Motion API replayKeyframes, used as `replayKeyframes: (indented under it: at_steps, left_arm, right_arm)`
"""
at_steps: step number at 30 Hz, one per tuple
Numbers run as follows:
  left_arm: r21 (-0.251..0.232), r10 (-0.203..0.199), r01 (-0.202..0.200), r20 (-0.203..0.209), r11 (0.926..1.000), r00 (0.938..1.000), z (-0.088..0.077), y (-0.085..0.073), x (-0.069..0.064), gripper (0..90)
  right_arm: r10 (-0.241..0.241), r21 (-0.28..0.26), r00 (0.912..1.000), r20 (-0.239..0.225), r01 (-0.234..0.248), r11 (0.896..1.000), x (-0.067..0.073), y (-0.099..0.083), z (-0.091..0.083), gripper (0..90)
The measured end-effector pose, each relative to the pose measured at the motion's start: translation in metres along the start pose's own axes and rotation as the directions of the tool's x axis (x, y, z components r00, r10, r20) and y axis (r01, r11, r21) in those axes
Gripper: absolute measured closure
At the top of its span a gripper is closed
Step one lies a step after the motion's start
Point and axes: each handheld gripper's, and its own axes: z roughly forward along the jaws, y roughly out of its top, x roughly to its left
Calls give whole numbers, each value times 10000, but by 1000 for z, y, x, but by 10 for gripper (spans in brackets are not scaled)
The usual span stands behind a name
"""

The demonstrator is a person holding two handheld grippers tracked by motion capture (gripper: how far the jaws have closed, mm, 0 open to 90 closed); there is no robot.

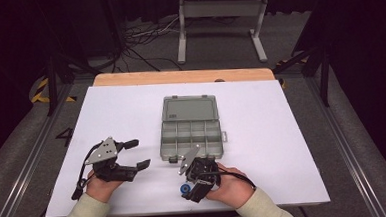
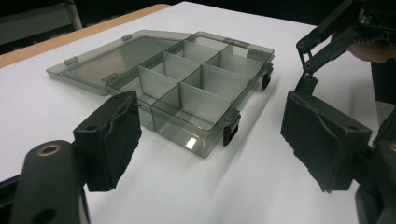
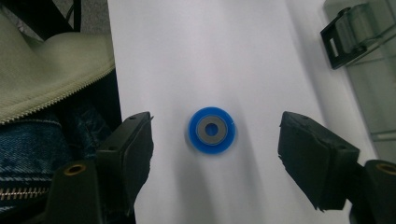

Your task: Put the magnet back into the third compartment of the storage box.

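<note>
In the high view, the open compartment box (image 1: 191,131) sits at the centre of the white table (image 1: 131,111), lid laid back toward the top of the frame, while the right gripper (image 1: 184,185) points down at the lower middle, just below the box's near edge, over a small blue ring (image 1: 185,190) that peeks out at its lower left. The left gripper (image 1: 139,154) rests at the lower left of the frame, jaws apart and empty, aimed toward the box. In the left gripper view, the box (image 2: 187,88) fills the upper middle, its dividers clean and every visible cell bare, with two dark latches on the near wall; the left gripper (image 2: 210,140) stands wide with only tabletop between its pads, and the right gripper's linkage shows at the upper right. In the right gripper view, the blue ring (image 3: 211,130) with its grey core lies flat at the centre of the frame, between the two pads of the right gripper (image 3: 215,149) but touching neither; the jaws stand well apart and hold nothing yet. A box latch (image 3: 341,42) shows at the upper right. To do the pick well, the person should probably keep the ring centred between the pads, bring the tips down until they straddle its rim close to the table, and close evenly so the low disc does not skid sideways or tip. The left gripper could steady the box when the ring goes in.
</note>
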Motion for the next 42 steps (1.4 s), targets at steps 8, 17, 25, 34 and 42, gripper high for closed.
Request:
replayKeyframes:
  at_steps: [8, 17, 25, 34, 42]
  left_arm:
    - [-14, -4, 4, -19, 10000, 10000, 0, 0, 0, 205]
    - [24, -68, 68, -4, 10000, 10000, 0, 0, 1, 205]
    - [55, -84, 84, -11, 9999, 10000, 0, 0, 0, 205]
    - [120, -63, 62, 22, 9999, 10000, 0, 0, 0, 208]
    - [81, -99, 99, 29, 9999, 9999, 1, 0, 0, 209]
  right_arm:
    - [-47, 391, 9999, -116, 52, 9992, 0, 0, 10, 299]
    - [-141, 496, 9999, -82, 145, 9987, 1, 0, 16, 381]
    - [-304, 516, 9995, 79, 299, 9982, 2, 0, 20, 471]
    - [-443, 601, 9983, 370, 420, 9973, 5, 0, 19, 616]
    - [-493, 560, 9977, 457, 467, 9973, 6, 1, 20, 629]
